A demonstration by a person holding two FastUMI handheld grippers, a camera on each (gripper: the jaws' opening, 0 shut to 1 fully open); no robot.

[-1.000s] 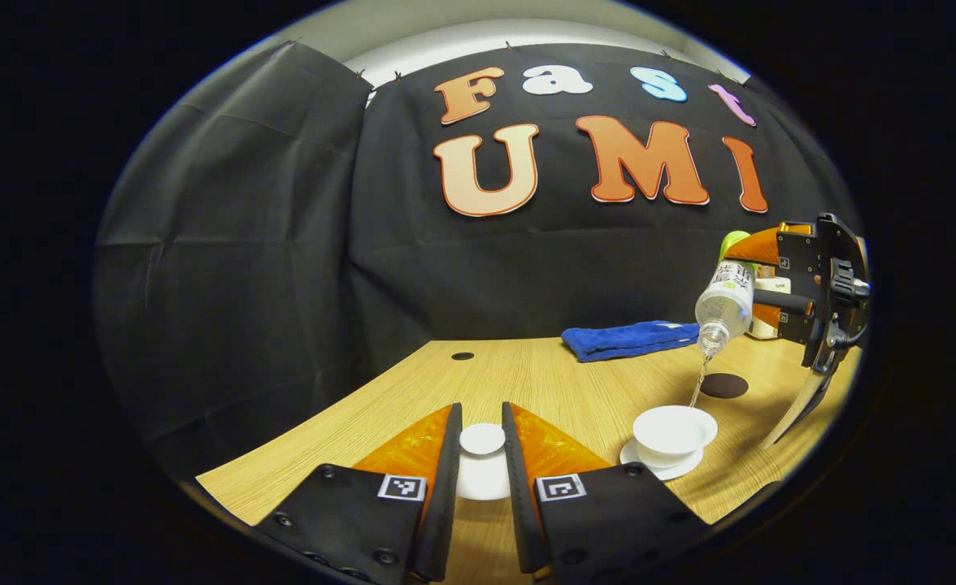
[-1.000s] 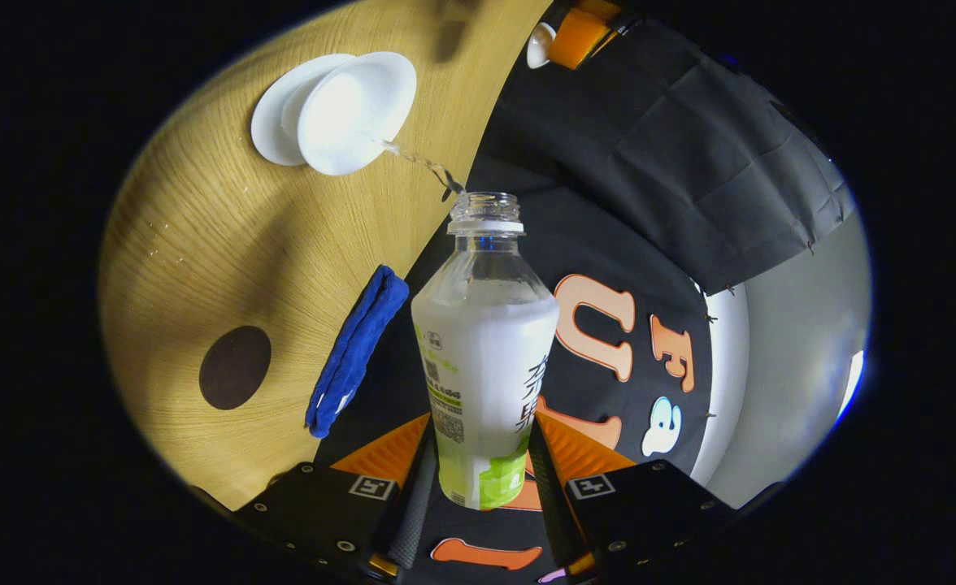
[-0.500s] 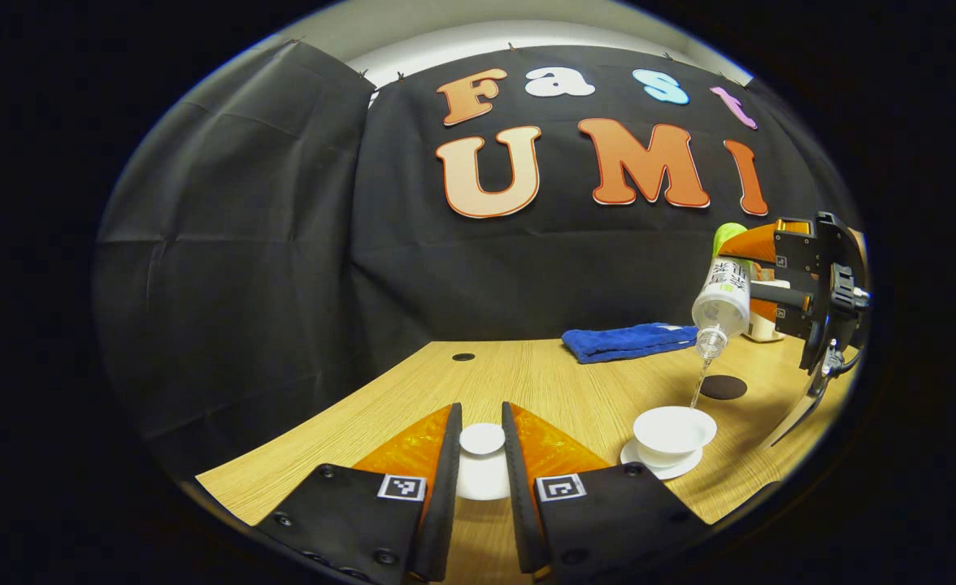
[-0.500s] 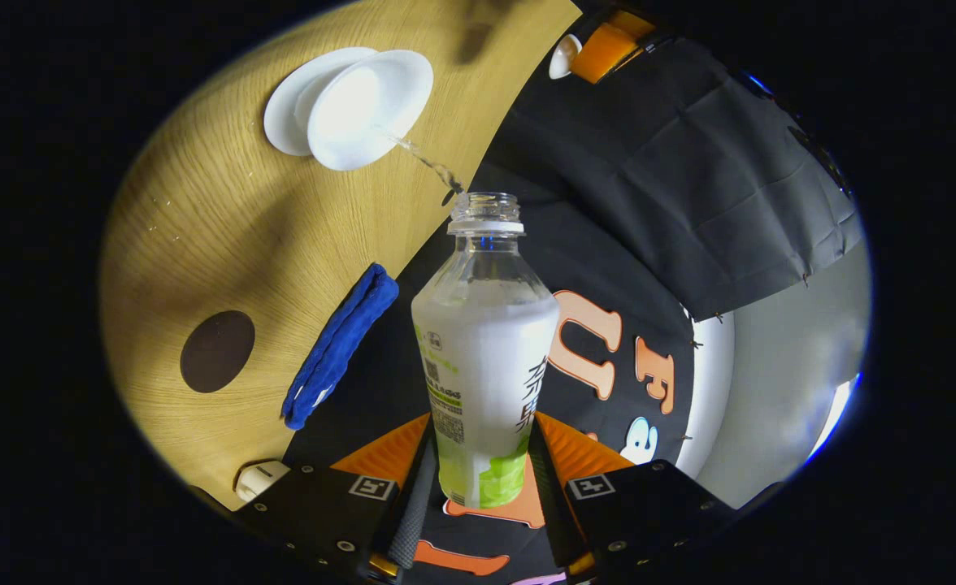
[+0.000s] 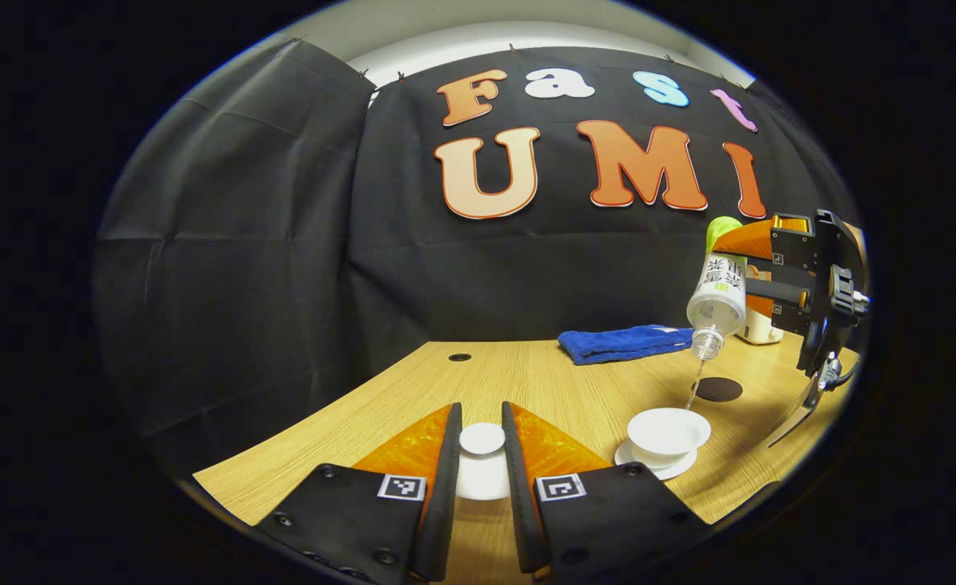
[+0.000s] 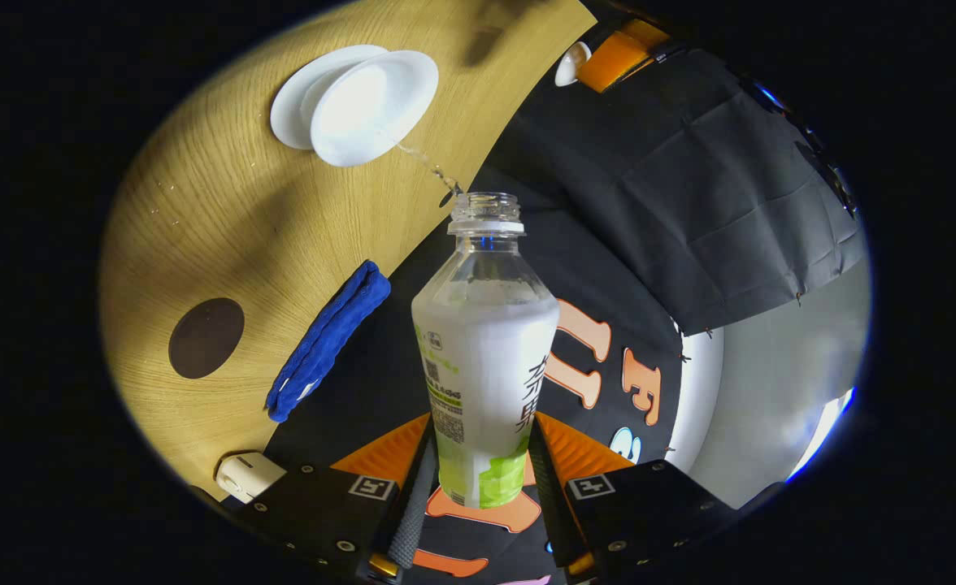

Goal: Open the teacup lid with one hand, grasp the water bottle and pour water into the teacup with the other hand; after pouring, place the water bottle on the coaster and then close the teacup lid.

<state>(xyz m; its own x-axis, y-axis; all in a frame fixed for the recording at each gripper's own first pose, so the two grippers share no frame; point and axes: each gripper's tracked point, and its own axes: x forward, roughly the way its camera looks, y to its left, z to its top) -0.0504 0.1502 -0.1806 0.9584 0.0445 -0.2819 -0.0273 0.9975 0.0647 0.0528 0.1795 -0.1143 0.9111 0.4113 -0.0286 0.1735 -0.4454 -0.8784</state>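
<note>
You are working over the pale wood-grain table (image 5: 559, 382), and it is carrying everything the job needs within one short reach. At its back edge the folded blue towel (image 5: 620, 342) is lying clear of the pour, probably there for spills. You are tipping the clear plastic water bottle with the white-and-green label (image 6: 484, 357) mouth-down so a thin stream is falling into the open white porcelain teacup (image 5: 668, 431), which is sitting on its white saucer (image 5: 655, 466). Your right gripper (image 6: 478, 455) is pinching the bottle low on its body, both fingers pressed on the label, which is leaving the neck free and the mouth above the cup. Your left gripper (image 5: 482, 443) is clamping the small white teacup lid (image 5: 482, 438) by its knob, holding it off to the side so it is not blocking the stream and is ready to go back on. The round dark brown coaster (image 5: 719, 389) is waiting just beyond the cup, near enough for setting the bottle down.
</note>
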